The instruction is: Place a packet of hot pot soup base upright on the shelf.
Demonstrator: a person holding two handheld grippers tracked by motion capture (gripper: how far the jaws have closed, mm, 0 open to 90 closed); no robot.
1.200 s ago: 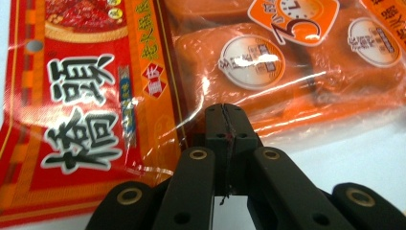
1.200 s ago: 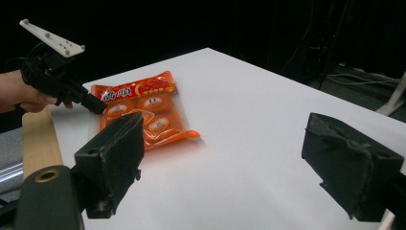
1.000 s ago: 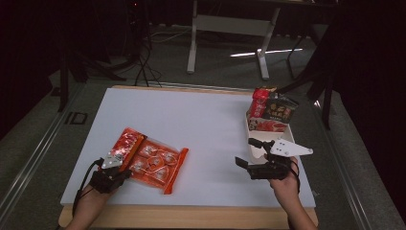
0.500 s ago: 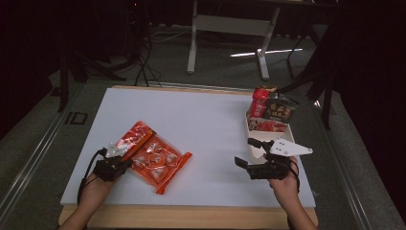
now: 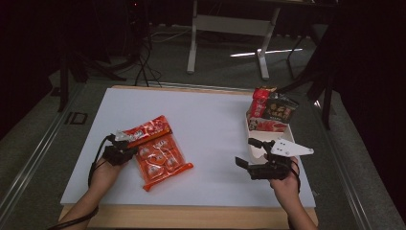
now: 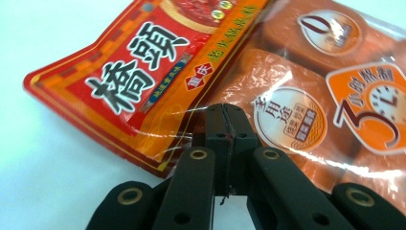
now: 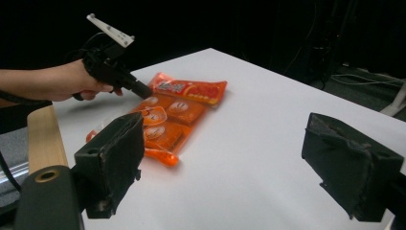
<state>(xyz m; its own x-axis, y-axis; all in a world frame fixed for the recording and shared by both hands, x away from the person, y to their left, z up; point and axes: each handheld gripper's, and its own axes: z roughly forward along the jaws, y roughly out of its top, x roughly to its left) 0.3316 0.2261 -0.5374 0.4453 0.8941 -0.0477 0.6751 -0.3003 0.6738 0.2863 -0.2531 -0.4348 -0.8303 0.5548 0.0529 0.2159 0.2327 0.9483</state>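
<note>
So from above, my left gripper sits at the left edge of the orange snack pack, which lies on the white table. Its own camera catches what that view can't: jaws pinched together on the pack's clear film. My right gripper hovers well apart, jaws wide open on nothing, just beside the snack box.

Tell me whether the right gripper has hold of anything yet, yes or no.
No: in the right gripper view the right gripper has its fingers spread wide apart over the bare white table, with nothing between them.
</note>
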